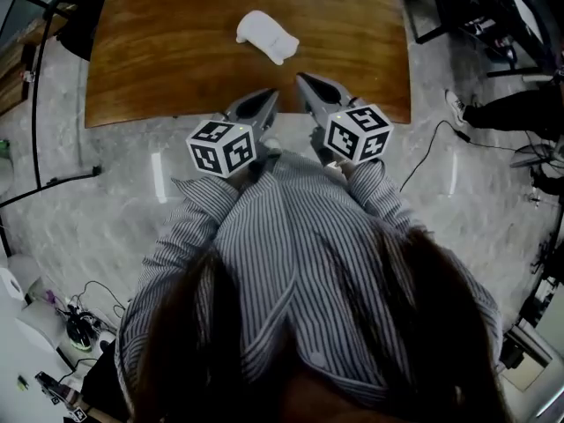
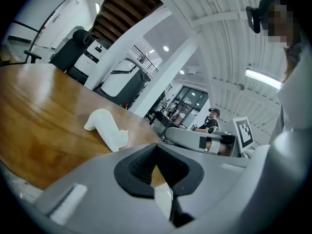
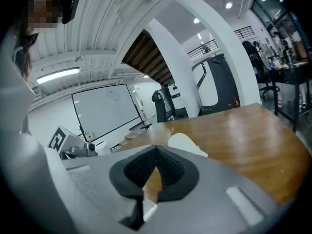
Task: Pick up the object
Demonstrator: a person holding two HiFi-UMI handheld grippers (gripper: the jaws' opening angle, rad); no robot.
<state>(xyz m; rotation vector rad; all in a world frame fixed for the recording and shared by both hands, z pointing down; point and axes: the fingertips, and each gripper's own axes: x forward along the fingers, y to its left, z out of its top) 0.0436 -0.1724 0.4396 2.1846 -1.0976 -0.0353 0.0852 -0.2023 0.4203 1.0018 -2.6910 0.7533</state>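
A white, lumpy object (image 1: pixel 265 34) lies on the brown wooden table (image 1: pixel 159 51), toward its far middle. It also shows in the left gripper view as the white object (image 2: pixel 106 127) and partly behind the jaws in the right gripper view as the white object (image 3: pixel 184 143). My left gripper (image 1: pixel 273 95) and right gripper (image 1: pixel 300 78) are held side by side over the table's near edge, short of the object. Both are shut with nothing between their jaws.
The person's striped shirt fills the lower head view. Marble floor surrounds the table, with cables (image 1: pixel 432 152) at right and clutter (image 1: pixel 75 329) at lower left. Office chairs (image 2: pixel 80 48) and another person (image 2: pixel 210 121) stand beyond the table.
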